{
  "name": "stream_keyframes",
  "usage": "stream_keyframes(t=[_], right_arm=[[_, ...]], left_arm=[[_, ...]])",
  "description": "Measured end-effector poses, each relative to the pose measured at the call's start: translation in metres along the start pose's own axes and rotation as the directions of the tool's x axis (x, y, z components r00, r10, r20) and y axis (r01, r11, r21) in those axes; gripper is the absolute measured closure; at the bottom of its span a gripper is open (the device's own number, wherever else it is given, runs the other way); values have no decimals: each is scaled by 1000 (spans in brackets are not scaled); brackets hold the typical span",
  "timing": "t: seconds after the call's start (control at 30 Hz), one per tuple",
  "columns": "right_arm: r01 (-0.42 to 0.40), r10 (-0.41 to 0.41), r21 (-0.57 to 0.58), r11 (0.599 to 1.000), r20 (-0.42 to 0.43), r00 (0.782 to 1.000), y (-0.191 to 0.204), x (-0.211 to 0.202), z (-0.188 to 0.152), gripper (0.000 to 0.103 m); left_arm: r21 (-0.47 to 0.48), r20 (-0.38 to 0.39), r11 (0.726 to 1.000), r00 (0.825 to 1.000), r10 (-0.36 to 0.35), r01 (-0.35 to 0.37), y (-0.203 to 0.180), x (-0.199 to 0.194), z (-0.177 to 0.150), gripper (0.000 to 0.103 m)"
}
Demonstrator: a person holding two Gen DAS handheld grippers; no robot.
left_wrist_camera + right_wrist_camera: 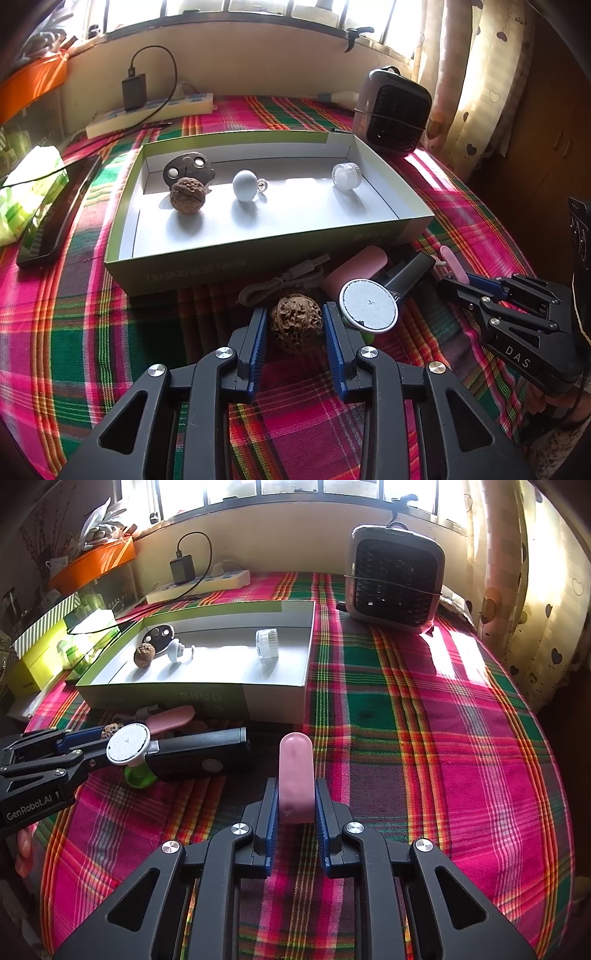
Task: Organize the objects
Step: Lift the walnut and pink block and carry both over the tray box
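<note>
A green cardboard box (236,258) (162,696) holds a walnut (187,194), a dark oval piece (189,166), a grey knob (244,185) and a clear small jar (346,176). My left gripper (295,321) (79,738) has its jaws around a second walnut (295,321) on the cloth in front of the box, touching both pads. My right gripper (295,801) (458,284) is shut on a pink flat stick (295,775), held above the cloth. A round white disc on a green base (369,306) (128,745), a black device (199,753), a pink case (354,266) and a grey cable (284,282) lie nearby.
A plaid cloth (424,738) covers the table. A small heater (397,578) (391,110) stands at the back right. A power strip with charger (147,110) lies at the back. A phone (55,221) and tissue pack (26,192) lie left of the box.
</note>
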State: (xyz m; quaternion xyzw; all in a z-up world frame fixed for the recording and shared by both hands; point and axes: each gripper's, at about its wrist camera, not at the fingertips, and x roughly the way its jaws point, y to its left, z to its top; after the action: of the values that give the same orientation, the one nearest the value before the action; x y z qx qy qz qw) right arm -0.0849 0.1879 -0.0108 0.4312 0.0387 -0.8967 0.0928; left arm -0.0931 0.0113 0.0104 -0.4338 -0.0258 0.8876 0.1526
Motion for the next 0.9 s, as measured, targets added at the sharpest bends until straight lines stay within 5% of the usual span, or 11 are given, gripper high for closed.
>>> stream_keyframes(t=[0.9], right_arm=[[-20, 20, 11, 1000, 23, 1000, -2, -8, 3, 84]], left_arm=[[-6, 26, 1000, 1000, 12, -12, 3, -8, 1, 75]])
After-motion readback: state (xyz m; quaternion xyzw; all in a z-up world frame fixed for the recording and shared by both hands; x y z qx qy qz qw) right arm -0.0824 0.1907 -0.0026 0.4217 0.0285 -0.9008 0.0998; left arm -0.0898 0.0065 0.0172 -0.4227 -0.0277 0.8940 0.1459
